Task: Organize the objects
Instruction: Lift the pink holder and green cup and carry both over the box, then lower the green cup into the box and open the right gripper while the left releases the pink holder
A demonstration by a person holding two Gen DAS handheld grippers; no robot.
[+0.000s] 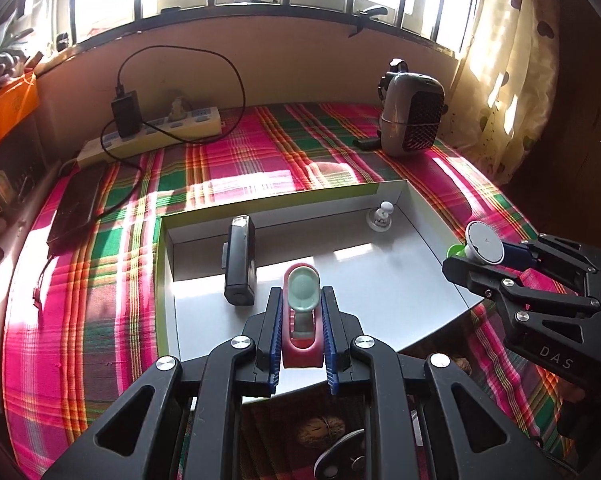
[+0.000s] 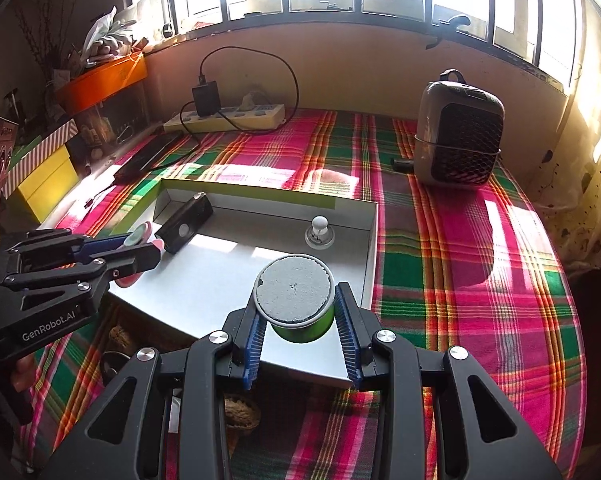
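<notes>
- The left gripper is pinching a small red-and-pale-green object between its blue pads, its rounded green end pointing forward past the fingertips.
- It is holding that object above the near part of a shallow white box, which is lying on a pink, green and orange plaid cloth.
- The right gripper is clamping a short green cylinder with a grey, rough-looking top (a small crack is showing at the top's left edge), also over the box's near edge.
- In the left wrist view, the right gripper is appearing at the right side, over the box's right edge, with the cylinder's pale top facing the camera.
- In the right wrist view, the left gripper is sitting at the left, beside the box's left wall.
- Inside the box, a black rectangular device is lying along the left wall, and a small white knob on a round base is standing near the far right corner.
- Behind the box, a grey fan-like appliance is standing on the cloth at the right, and a power strip with a black adapter is lying against the wall under the window.
- A walnut-like object is lying on the cloth below the right gripper.
</notes>
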